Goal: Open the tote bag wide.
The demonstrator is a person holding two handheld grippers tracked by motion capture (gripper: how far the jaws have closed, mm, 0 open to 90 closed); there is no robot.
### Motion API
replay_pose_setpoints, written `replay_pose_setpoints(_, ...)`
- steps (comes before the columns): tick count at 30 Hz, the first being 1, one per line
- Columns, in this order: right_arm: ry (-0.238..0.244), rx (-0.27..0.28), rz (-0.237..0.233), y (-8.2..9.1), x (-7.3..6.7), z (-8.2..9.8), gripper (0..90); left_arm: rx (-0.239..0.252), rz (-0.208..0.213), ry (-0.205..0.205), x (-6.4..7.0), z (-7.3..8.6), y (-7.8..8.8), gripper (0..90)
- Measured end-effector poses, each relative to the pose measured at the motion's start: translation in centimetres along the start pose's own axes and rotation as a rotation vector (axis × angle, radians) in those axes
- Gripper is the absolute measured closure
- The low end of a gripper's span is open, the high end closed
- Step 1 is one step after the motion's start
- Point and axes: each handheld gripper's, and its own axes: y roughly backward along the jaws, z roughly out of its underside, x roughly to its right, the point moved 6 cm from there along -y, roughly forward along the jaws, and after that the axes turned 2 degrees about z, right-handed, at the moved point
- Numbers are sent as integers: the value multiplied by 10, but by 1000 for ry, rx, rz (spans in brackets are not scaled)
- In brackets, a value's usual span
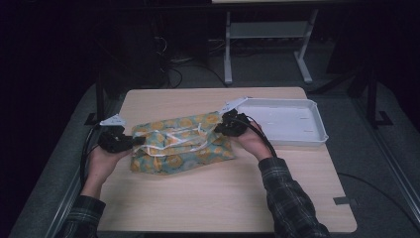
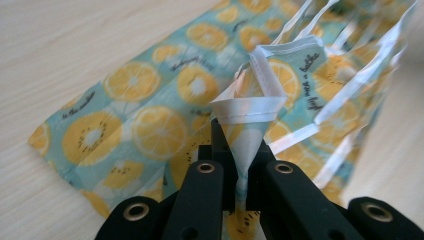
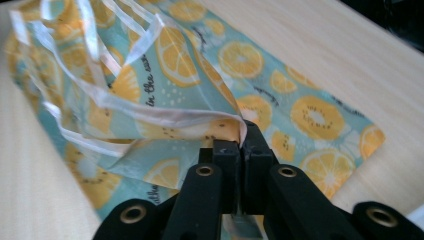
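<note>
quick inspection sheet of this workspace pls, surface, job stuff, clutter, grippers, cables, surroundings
surface: light wooden table, bare in front of the cloth
job's things: fruit-print cloth with white edging, folded in loose layers near the table's middle, lying on the wood
clutter: white tray at the table's far right, looks empty
grippers: left gripper shut on a white-edged corner of the cloth; right gripper shut on a folded edge at the cloth's other end
cables: black cable trails from the left gripper past the table edge; another runs along the right hand
surroundings: dark room, grey floor, white table legs behind
</note>
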Motion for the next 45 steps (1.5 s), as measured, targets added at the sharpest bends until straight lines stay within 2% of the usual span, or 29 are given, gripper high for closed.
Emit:
replay_pose_setpoints(2, -25, -22, -1, -6, 0, 4, 869, -36, -20, -15, -3, 3, -7, 880)
replay_pose_setpoints(6, -9, -74, 24, -19, 2, 12, 870, -87, -35, -14, -5, 8, -21, 880)
replay_pose_setpoints(10, -8, -103, 21, -26, -1, 21, 870, -134, -21, -18, -4, 14, -30, 880)
replay_pose_setpoints(15, -3, -131, 10, -30, -3, 34, 870, -167, -2, -33, 0, 18, -35, 879)
replay_pose_setpoints(17, 1, -130, 3, -27, -7, 38, 870, -160, 9, -29, 2, 20, -36, 880)
replay_pose_setpoints(20, 10, -142, -9, -22, -12, 43, 872, -188, 30, -40, 3, 24, -38, 880)
replay_pose_setpoints(24, 15, -150, -28, -14, -18, 50, 872, -199, 48, -48, 11, 25, -38, 880)
replay_pose_setpoints(26, 34, -159, -31, -11, -21, 52, 873, -202, 59, -53, 16, 26, -36, 879)
replay_pose_setpoints(27, 33, -167, -39, -8, -24, 54, 873, -194, 68, -46, 19, 27, -36, 879)
replay_pose_setpoints(28, 39, -170, -39, -7, -25, 55, 873, -206, 90, -49, 22, 31, -34, 879)
replay_pose_setpoints(31, 45, -184, -62, 1, -33, 60, 873, -222, 119, -46, 27, 36, -30, 878)
replay_pose_setpoints(33, 46, -188, -81, 5, -37, 63, 872, -205, 132, -32, 31, 38, -27, 877)
replay_pose_setpoints(35, 64, -194, -86, 8, -40, 67, 872, -216, 150, -38, 35, 41, -26, 875)
replay_pose_setpoints(36, 58, -196, -95, 12, -44, 69, 872, -226, 155, -56, 37, 42, -25, 873)
replay_pose_setpoints(38, 82, -201, -93, 16, -46, 72, 872, -233, 165, -60, 41, 44, -25, 862)
replay_pose_setpoints(40, 77, -199, -97, 21, -49, 75, 871, -237, 167, -67, 43, 44, -26, 849)
replay_pose_setpoints(45, 97, -197, -106, 29, -55, 81, 850, -244, 189, -73, 44, 45, -29, 833)
